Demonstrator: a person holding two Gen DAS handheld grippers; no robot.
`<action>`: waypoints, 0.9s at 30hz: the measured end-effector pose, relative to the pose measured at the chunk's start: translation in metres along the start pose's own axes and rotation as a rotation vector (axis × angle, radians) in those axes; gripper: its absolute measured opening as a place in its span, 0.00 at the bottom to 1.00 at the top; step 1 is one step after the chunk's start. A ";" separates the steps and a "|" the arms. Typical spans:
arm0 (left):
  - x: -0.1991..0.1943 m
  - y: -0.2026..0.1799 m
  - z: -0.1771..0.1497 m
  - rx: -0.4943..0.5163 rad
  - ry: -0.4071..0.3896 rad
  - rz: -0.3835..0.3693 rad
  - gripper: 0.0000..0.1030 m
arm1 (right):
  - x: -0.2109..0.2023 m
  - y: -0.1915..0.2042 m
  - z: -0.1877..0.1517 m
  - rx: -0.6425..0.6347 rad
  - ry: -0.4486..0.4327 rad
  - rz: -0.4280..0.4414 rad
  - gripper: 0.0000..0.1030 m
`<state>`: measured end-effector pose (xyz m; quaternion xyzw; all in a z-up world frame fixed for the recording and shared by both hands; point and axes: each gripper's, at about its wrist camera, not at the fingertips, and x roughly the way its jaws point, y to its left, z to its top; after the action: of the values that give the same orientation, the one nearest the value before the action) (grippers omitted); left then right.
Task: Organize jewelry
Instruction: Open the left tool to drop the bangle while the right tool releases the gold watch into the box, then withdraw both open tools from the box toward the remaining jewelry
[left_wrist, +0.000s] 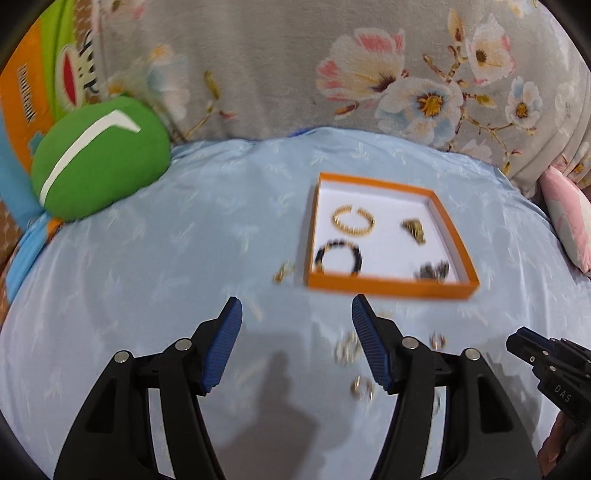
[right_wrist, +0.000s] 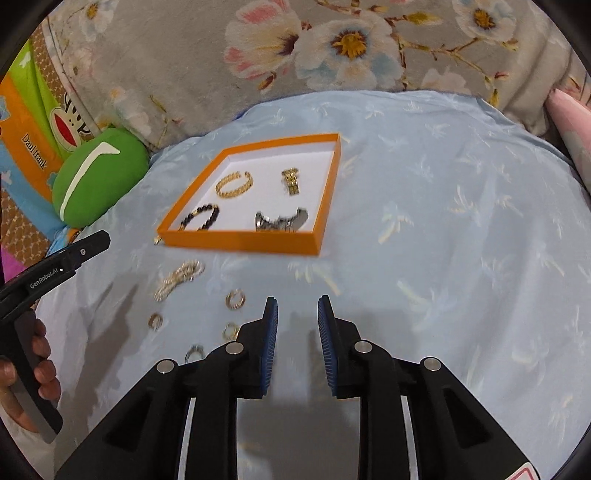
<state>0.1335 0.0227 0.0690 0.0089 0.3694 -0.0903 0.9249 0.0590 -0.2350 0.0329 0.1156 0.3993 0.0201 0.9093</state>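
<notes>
An orange-rimmed tray (left_wrist: 388, 286) (right_wrist: 240, 242) with a white floor lies on a light blue cloth. In it are a gold cuff bracelet (left_wrist: 354, 220) (right_wrist: 234, 184), a dark bead bracelet (left_wrist: 338, 256) (right_wrist: 199, 218), a gold link piece (left_wrist: 414, 229) (right_wrist: 291, 181) and a silver piece (left_wrist: 432, 271) (right_wrist: 280, 220). A pale chain (right_wrist: 179, 278) and several rings (right_wrist: 235, 298) lie loose on the cloth in front of the tray. My left gripper (left_wrist: 296, 301) is open over the cloth, with nothing in it. My right gripper (right_wrist: 297, 300) is open by a narrow gap, with nothing between its pads.
A green cushion (left_wrist: 99, 155) (right_wrist: 99, 177) sits at the left by a colourful printed bag (right_wrist: 33, 147). A floral blanket (left_wrist: 295, 66) rises behind the cloth. A pink pillow (left_wrist: 569, 218) lies far right. A small gold piece (left_wrist: 282, 273) rests by the tray's left corner.
</notes>
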 end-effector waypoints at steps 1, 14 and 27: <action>-0.006 0.003 -0.010 -0.017 0.011 -0.011 0.58 | -0.005 0.002 -0.010 0.001 0.007 -0.004 0.22; -0.049 0.004 -0.092 -0.054 0.059 -0.025 0.58 | -0.031 0.033 -0.080 -0.025 0.055 0.010 0.22; -0.042 -0.004 -0.085 0.001 0.044 -0.032 0.58 | -0.024 0.040 -0.089 -0.035 0.059 0.004 0.23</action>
<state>0.0456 0.0323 0.0362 0.0053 0.3897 -0.1051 0.9149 -0.0201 -0.1815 0.0005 0.0999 0.4254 0.0323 0.8989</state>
